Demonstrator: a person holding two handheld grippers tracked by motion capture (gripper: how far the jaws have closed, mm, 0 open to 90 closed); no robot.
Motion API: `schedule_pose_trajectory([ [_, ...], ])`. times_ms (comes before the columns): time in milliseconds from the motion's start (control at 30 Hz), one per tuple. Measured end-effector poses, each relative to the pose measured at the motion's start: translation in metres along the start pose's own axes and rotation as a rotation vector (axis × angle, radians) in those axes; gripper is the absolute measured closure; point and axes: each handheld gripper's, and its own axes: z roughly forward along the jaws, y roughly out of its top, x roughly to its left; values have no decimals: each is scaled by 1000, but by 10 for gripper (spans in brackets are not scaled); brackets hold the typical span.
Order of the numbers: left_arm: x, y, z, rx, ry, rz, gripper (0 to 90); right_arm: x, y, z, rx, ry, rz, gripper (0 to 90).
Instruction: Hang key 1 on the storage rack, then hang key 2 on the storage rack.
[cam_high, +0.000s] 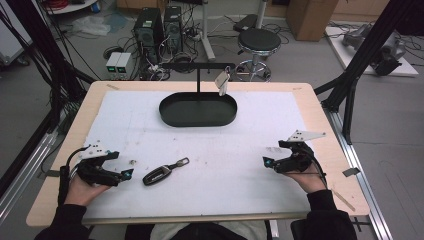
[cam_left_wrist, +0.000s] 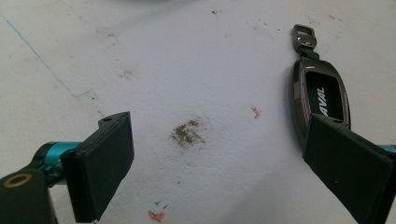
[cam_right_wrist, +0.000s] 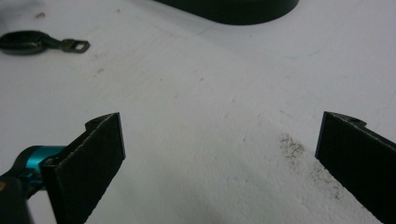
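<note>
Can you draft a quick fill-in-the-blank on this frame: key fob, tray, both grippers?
1. The key fob lies on the white mat nearer the ____ gripper.
2. The jaws of the right gripper stand ____, with nothing between them.
3. The black oval tray holds ____ objects.
4. A tag hangs from the stand's ____ end in the high view.

Missing words: left; open; no; right

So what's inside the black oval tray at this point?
The black oval tray looks empty: bare dark floor apart from the thin post of the stand rising from it. A pale tag hangs from the stand's bar above the tray's right end. The near wall hides a strip of the floor.
</note>
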Motion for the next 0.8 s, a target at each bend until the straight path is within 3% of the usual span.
schedule_pose_trajectory([
  [200,-2,7,2,-3,-20,1,93,3,-3,1,15,-8,-4,7],
  [333,-10,20,8,4,-43,26,92,5,-4,-1,14,-14,1,7],
  [500,-18,30,16,33,-55,53,92,5,-6,-2,14,-15,1,7],
  [800,-28,48,27,58,-86,61,92,8,-13,-1,34,-8,-3,7],
])
